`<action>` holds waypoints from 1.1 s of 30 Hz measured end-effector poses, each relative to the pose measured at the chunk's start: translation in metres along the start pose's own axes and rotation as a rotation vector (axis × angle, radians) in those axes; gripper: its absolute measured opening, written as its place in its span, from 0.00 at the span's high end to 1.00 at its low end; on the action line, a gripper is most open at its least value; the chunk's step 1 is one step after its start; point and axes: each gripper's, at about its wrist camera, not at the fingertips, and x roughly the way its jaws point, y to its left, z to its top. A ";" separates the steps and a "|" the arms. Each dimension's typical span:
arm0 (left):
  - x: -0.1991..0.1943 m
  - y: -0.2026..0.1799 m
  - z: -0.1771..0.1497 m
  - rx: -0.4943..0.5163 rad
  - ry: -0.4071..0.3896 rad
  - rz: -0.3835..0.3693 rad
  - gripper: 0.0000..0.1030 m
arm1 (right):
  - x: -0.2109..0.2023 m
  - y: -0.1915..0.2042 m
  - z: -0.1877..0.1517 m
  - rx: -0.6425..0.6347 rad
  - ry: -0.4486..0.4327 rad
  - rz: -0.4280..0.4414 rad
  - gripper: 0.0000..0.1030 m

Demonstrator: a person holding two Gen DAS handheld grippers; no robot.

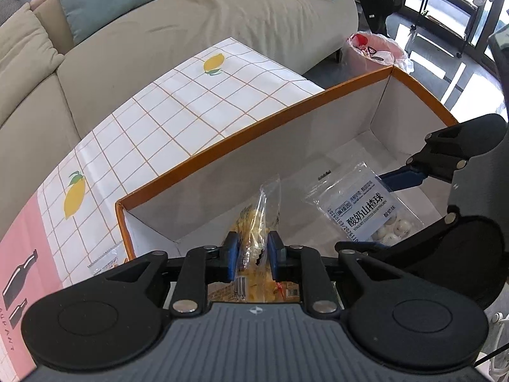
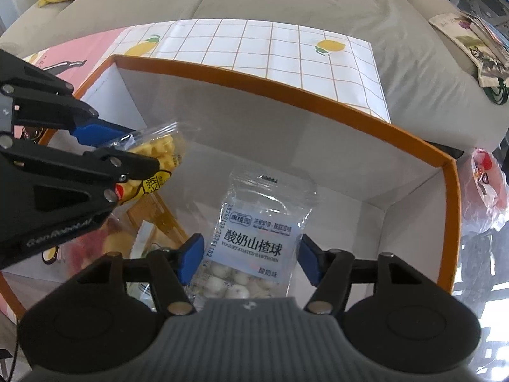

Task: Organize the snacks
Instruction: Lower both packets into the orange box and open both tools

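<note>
Hawthorn packet (image 2: 254, 238) between right claw (image 2: 251, 261) (unpinched)

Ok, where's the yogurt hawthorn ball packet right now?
In the right wrist view the hawthorn packet sits between the right gripper's parted fingers inside the orange-rimmed box, right of the yellow snack bag.

Left tool (image 1: 253, 256) hides the yellow snack bag's (image 1: 254, 222) lower half

Bright, even daylight, strongest from the glazed balcony doors (image 1: 445, 9) at upper right of the left view. Soft shadows inside the orange-rimmed white cardboard box (image 2: 318, 146). Glare on clear snack wrappers. Heavy fisheye bending and dark vignetted corners; mostly sharp.
</note>
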 end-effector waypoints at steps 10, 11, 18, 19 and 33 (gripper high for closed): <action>-0.013 0.000 -0.002 0.039 -0.015 0.018 0.52 | -0.003 0.003 -0.003 0.018 0.020 -0.034 0.31; -0.016 0.000 -0.003 0.041 -0.020 0.023 0.49 | -0.005 0.003 -0.003 0.019 0.017 -0.037 0.30; -0.040 0.002 -0.005 0.032 -0.053 0.034 0.38 | -0.020 0.009 -0.001 0.018 -0.005 -0.064 0.21; -0.044 0.003 -0.007 0.029 -0.058 0.032 0.37 | -0.022 0.010 -0.001 0.019 -0.009 -0.068 0.21; -0.131 0.033 -0.054 -0.095 -0.138 0.021 0.37 | -0.085 0.048 -0.013 0.049 -0.116 -0.150 0.18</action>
